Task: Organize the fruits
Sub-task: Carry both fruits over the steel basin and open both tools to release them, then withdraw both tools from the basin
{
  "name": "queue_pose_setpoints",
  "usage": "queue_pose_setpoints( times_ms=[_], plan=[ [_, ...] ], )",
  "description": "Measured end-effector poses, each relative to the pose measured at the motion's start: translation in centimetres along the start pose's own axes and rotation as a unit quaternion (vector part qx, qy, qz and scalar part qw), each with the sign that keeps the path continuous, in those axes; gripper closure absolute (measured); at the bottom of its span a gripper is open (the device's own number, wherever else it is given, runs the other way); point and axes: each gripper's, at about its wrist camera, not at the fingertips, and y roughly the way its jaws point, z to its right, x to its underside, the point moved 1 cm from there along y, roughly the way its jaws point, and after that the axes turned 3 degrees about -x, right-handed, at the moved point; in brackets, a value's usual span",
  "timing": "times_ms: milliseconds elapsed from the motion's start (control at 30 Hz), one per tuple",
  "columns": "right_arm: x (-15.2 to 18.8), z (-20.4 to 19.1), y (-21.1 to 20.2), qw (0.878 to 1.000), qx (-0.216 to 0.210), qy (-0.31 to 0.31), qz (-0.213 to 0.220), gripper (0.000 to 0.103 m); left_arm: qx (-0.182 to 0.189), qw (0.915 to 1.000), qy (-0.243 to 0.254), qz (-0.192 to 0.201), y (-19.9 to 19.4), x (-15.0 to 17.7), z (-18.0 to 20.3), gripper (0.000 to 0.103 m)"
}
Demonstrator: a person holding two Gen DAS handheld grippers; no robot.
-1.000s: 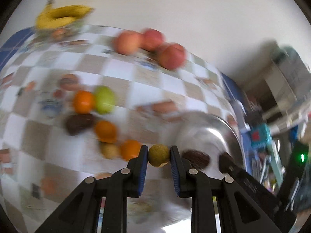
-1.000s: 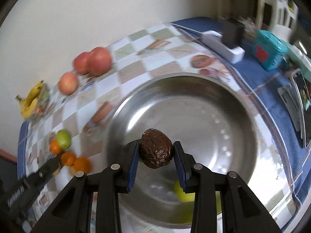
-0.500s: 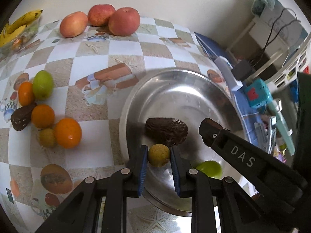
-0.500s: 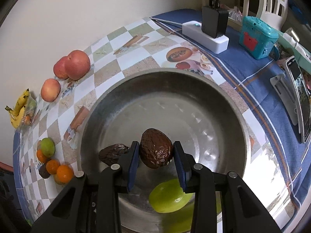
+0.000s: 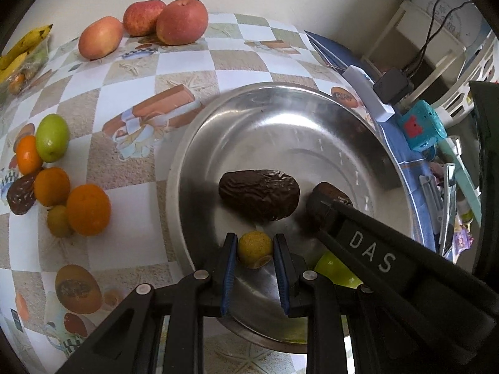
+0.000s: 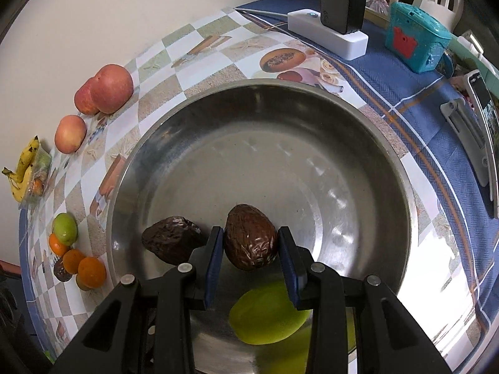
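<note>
My left gripper (image 5: 254, 254) is shut on a small yellow-green fruit (image 5: 255, 248), low over the near side of the steel bowl (image 5: 280, 99). My right gripper (image 6: 251, 246) is shut on a dark brown avocado (image 6: 250, 244) inside the same bowl (image 6: 265, 93). A second dark avocado (image 5: 259, 194) lies in the bowl; it also shows in the right wrist view (image 6: 171, 243). A green fruit (image 6: 268, 314) lies in the bowl under the right gripper. Oranges (image 5: 88, 209), a green fruit (image 5: 52, 141) and a brown fruit (image 5: 20, 195) sit left of the bowl.
Three red apples (image 5: 182, 21) sit at the back by the wall, bananas (image 5: 18, 53) at far left. A white power strip with a charger (image 6: 330, 35), a teal toy (image 6: 414, 40) and a phone (image 6: 486, 115) lie on the blue cloth to the right.
Both grippers have moved with their fruit over and down into the bowl. The left gripper swung right from the fruit pile to the bowl's near side.
</note>
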Motion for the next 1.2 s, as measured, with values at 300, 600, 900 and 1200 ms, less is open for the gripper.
queue_pose_setpoints(
  times_ms=[300, 600, 900, 1200],
  plan=[
    [-0.1, 0.2, 0.0, 1.000, 0.006, 0.002, -0.003, 0.065, 0.007, 0.9999, -0.001, -0.009, 0.0, -0.1, -0.1, 0.076],
    [-0.1, 0.2, -0.5, 1.000, 0.014, 0.000, 0.005, 0.056, 0.017, 0.9998, -0.011, -0.006, -1.0, -0.1, -0.4, 0.071],
    [-0.1, -0.6, -2.9, 0.999, 0.011, -0.012, 0.043, 0.056, 0.009, 0.9987, -0.047, 0.019, -3.6, -0.9, -2.6, 0.071],
    [0.4, -2.3, -3.3, 0.998, 0.010, -0.043, 0.047, 0.057, -0.085, 0.9877, -0.129, 0.022, -5.4, -0.7, -8.5, 0.070]
  ],
)
